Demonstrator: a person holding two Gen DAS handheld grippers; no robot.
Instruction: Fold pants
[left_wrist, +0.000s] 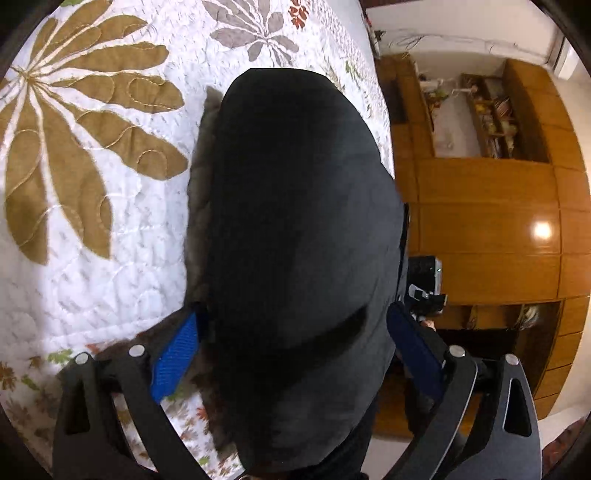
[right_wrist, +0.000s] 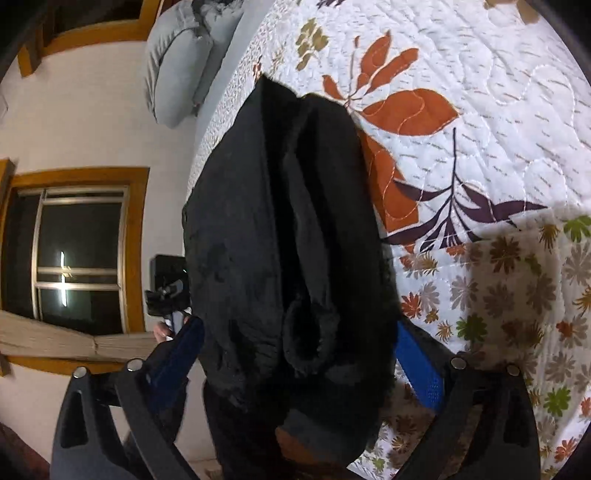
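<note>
The black pants (left_wrist: 295, 206) lie in a long folded bundle on the floral quilt (left_wrist: 110, 229), close to the bed's edge. My left gripper (left_wrist: 293, 314) stands wide open, and the near end of the bundle fills the gap between its blue pads (left_wrist: 177, 354). In the right wrist view the pants (right_wrist: 280, 221) show a fuzzy inner lining and a rolled cuff. My right gripper (right_wrist: 299, 325) is wide open too, the cloth bunched between its fingers (right_wrist: 421, 362) without being squeezed. Each view shows the other gripper (left_wrist: 424, 288) beside the bundle.
The quilt (right_wrist: 480, 147) spreads wide beyond the pants. Wooden cabinets and shelves (left_wrist: 487, 221) stand past the bed's edge. Grey pillows (right_wrist: 177, 62) lie at the head of the bed, with a wood-framed window (right_wrist: 77, 251) on the wall. A hand (right_wrist: 162, 332) shows by the other gripper.
</note>
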